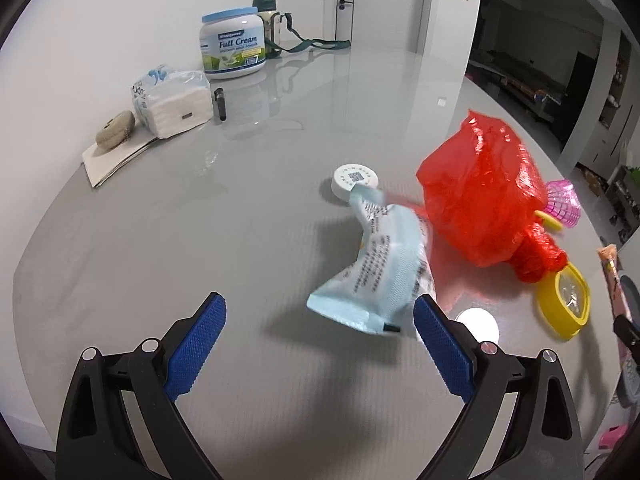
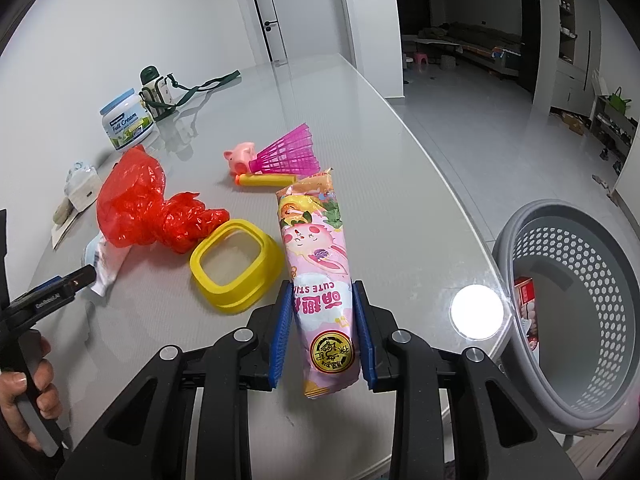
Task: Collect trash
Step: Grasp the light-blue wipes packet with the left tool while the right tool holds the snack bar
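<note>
- Two grippers work over the grey table (image 1: 140, 248), with the red bag (image 1: 480, 196) near its middle as the marker.
- Left gripper (image 1: 320, 316): fingers spread wide and gripping nothing, low over the table on the near side of the red bag.
- Blue wrapper (image 1: 380, 268) lies crumpled against the red bag's near-left side, one corner just beside the left gripper's right pad (image 1: 442, 344); its outline is blurred.
- White cap (image 1: 354, 182) sits left of the red bag, touching the wrapper's far end.
- Yellow ring (image 2: 236, 266) lies just right of the red bag's twisted tail.
- Right gripper (image 2: 322, 328): fingers clamped on the lower part of the pink snack pack (image 2: 320, 264), which points away along the fingers, right of the yellow ring.
- Pink shuttlecock (image 2: 290, 152), pig toy (image 2: 240, 156) and yellow foam stick (image 2: 268, 179) lie beyond the red bag.
- Grey basket (image 2: 576, 308) stands off the table's edge, well right of the red bag, with a red-and-white box (image 2: 525, 296) inside.
</note>
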Action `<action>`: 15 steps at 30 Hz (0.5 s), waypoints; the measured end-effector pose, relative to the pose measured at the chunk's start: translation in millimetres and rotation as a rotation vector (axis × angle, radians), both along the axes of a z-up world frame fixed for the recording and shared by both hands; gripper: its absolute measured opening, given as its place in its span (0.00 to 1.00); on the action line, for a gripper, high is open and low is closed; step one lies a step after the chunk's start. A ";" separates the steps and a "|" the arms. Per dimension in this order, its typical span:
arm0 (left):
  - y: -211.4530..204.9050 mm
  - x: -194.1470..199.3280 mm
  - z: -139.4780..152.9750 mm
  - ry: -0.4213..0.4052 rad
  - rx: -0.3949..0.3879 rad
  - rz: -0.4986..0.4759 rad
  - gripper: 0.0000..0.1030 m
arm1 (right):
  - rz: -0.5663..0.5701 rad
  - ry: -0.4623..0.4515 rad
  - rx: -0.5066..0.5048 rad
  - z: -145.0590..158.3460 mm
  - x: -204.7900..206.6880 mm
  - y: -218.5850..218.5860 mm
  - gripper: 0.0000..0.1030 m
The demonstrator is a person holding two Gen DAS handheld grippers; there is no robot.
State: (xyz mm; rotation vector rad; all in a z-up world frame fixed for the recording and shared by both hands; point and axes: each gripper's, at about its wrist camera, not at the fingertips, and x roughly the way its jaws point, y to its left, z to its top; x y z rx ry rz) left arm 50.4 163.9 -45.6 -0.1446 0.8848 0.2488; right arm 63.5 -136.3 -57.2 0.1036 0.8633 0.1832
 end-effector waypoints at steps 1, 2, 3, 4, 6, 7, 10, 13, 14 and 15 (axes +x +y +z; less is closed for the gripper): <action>0.0 -0.7 1.9 -0.005 -0.003 -0.003 0.90 | 0.001 0.000 -0.001 0.1 -0.2 0.4 0.28; -1.1 -1.1 4.3 -0.014 -0.006 -0.010 0.90 | 0.002 0.000 -0.002 0.2 -0.4 0.9 0.28; -2.5 -0.7 5.9 -0.020 -0.006 -0.016 0.90 | 0.003 -0.001 -0.003 0.3 -0.9 0.8 0.28; -4.3 0.2 7.2 -0.025 -0.004 -0.022 0.90 | 0.004 -0.001 -0.004 0.6 -1.0 1.1 0.28; -9.7 4.6 8.1 -0.027 0.000 -0.039 0.90 | 0.003 -0.001 -0.005 1.0 -1.2 0.8 0.28; -11.7 7.8 7.4 -0.023 -0.001 -0.047 0.90 | 0.002 -0.001 -0.006 1.2 -1.3 0.6 0.28; -16.5 21.4 1.5 -0.002 0.001 -0.065 0.90 | -0.001 -0.002 -0.006 2.4 -1.4 0.7 0.28; -20.3 32.3 -4.9 0.016 0.011 -0.078 0.90 | -0.006 -0.002 -0.007 3.3 -1.2 -0.6 0.28; -20.6 35.5 -7.0 0.020 0.015 -0.078 0.90 | -0.009 -0.002 -0.007 3.5 -1.3 -1.3 0.28; -21.0 36.9 -8.3 0.022 0.016 -0.078 0.87 | -0.010 -0.002 -0.007 3.5 -1.2 -1.5 0.28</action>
